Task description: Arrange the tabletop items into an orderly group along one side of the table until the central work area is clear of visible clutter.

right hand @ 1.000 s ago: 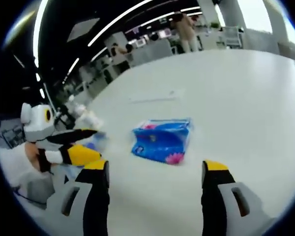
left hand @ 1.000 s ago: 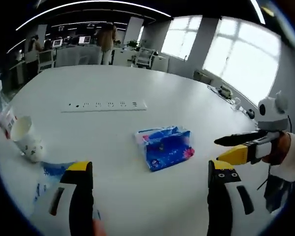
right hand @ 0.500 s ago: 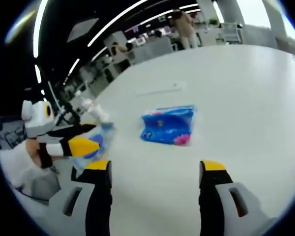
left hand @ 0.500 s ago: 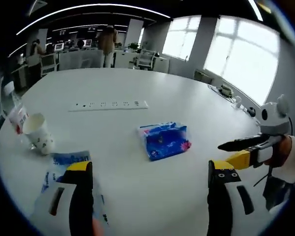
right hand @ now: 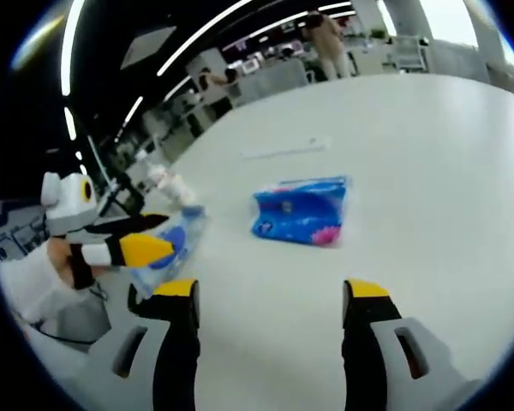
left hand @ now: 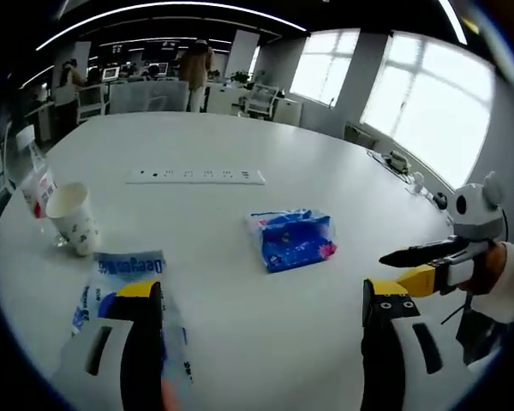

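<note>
- Holding everything up is the big round white desk (left hand: 240,145), and most of its top is bare.
- Next in size is the left gripper (left hand: 261,295) with black jaws and yellow tips. It hangs over the near edge of the desk. Its jaws are spread wide apart with nothing between them.
- Just as big is the right gripper (right hand: 270,291), also black with yellow tips. Its jaws are spread wide too, and they hold nothing. In the left gripper view it comes in from the right side, near the desk edge.
- A long white power strip (left hand: 195,175) lies flat across the far middle of the desk.
- A flat clear plastic bag with blue print (left hand: 120,287) lies near the edge of the desk. One jaw of the left gripper is over part of it.
- A soft blue tissue pack with pink flowers (left hand: 293,240) lies near the middle of the desk, apart from the other things.
- A white paper cup (left hand: 74,220) stands upright near the left edge, just beyond the plastic bag.
- A small clear bottle with a red and white label (left hand: 36,181) stands just beside the cup.
</note>
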Demonstrator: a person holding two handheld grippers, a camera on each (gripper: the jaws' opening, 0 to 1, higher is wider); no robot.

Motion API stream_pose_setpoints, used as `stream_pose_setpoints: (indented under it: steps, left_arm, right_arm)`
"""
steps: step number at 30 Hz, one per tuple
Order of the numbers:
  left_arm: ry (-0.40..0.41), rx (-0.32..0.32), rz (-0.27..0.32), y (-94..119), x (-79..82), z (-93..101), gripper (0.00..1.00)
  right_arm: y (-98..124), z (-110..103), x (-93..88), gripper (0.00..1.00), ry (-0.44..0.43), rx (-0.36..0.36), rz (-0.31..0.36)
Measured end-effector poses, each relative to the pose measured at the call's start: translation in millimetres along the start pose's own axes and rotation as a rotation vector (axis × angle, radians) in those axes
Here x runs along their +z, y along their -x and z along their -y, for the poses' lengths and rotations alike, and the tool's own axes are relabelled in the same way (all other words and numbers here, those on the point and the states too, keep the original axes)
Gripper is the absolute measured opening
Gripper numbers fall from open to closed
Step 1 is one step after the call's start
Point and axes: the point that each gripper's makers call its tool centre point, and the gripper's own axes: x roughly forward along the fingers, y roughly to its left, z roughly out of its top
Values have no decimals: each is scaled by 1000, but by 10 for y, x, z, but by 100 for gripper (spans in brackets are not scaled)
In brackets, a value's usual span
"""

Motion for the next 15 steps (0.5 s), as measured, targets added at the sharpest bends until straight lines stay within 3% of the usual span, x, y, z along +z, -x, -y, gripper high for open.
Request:
stream_pose_setpoints:
  steps: [10, 15]
  left_arm:
    - [29, -22, -8, -4, -20, 20, 100]
    - [1, -16, -19, 86, -120, -19, 99]
  right_arm:
    - [11, 49, -13, 67, -10, -13, -8]
    - [40, 18, 24, 67, 1, -6, -3]
